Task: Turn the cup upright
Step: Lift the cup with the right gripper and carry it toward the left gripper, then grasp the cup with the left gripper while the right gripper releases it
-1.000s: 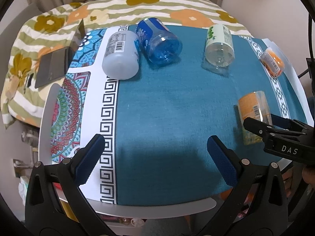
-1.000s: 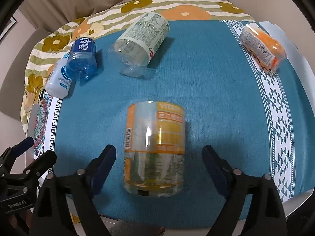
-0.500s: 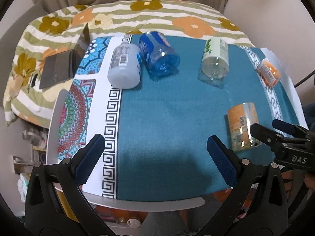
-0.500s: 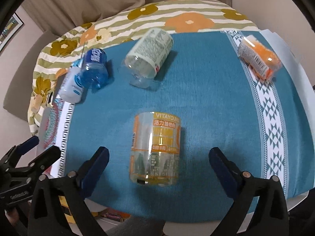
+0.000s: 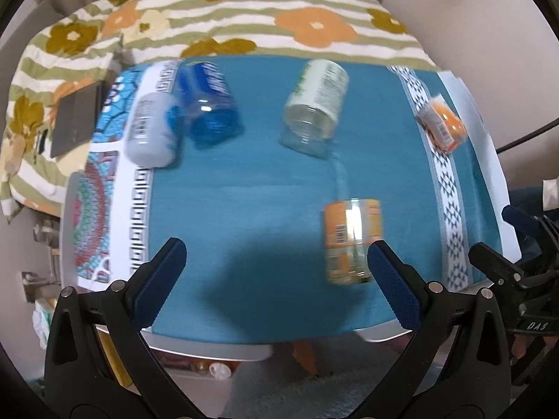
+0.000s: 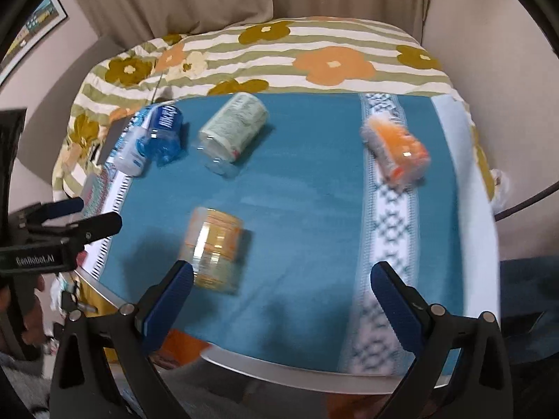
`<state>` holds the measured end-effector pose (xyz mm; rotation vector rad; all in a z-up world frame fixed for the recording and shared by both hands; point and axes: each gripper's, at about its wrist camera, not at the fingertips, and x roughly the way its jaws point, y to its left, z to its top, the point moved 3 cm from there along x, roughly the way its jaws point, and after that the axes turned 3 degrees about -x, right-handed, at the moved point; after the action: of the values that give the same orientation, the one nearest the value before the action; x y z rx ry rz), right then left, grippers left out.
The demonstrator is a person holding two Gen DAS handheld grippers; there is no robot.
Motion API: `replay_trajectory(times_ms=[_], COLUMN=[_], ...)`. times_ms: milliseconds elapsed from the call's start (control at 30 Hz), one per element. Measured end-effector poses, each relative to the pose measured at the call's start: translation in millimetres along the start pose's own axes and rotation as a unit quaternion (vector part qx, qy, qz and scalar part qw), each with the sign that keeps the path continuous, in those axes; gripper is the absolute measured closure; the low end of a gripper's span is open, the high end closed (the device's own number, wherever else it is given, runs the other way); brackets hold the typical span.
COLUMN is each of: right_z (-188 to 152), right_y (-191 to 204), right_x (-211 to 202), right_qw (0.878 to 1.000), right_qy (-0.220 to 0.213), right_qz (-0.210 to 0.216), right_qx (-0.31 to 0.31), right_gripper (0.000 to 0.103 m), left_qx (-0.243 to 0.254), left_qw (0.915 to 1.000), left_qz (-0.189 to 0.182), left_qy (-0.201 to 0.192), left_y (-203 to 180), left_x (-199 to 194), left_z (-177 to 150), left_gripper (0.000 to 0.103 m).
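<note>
Several cups lie on their sides on the teal cloth. An orange-labelled clear cup lies nearest the front edge; it also shows in the right wrist view. Behind it lie a green-labelled clear cup, a blue cup, a white cup and an orange cup at the right. My left gripper is open and empty, above the front edge, with the orange-labelled cup beside its right finger. My right gripper is open and empty, the same cup beside its left finger.
The cloth covers a small white table whose front edge is just under both grippers. A flowered, striped blanket lies behind it. A dark flat device rests at the far left. The other gripper shows at each view's side edge.
Both grippers have pulled back and up from the table, so the cups look smaller. The right gripper has swung right, leaving the orange-labelled cup off to its left. The cups have not moved.
</note>
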<state>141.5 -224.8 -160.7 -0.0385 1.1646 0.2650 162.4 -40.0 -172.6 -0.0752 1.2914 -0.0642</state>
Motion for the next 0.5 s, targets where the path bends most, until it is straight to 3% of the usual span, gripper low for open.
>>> replay_trajectory(times_ms=[200,500], right_z=[0,3], right_y=[-41,-91], right_x=[15,43], right_qw=[1.0,0.999], right_qy=[0.009,0.029], right_qz=[0.001,0.023], right_qx=[-0.027,-0.037], right_gripper=[0.002,0.002], left_qx=[-0.004,-0.036], left_qw=[0.9978,0.9887], left_qz=[0.027,0.059], left_qy=[0.061,0.133], left_y=[-46,-71], left_x=[33,85], left_z=[14,19], left_gripper=[0.0,0.0])
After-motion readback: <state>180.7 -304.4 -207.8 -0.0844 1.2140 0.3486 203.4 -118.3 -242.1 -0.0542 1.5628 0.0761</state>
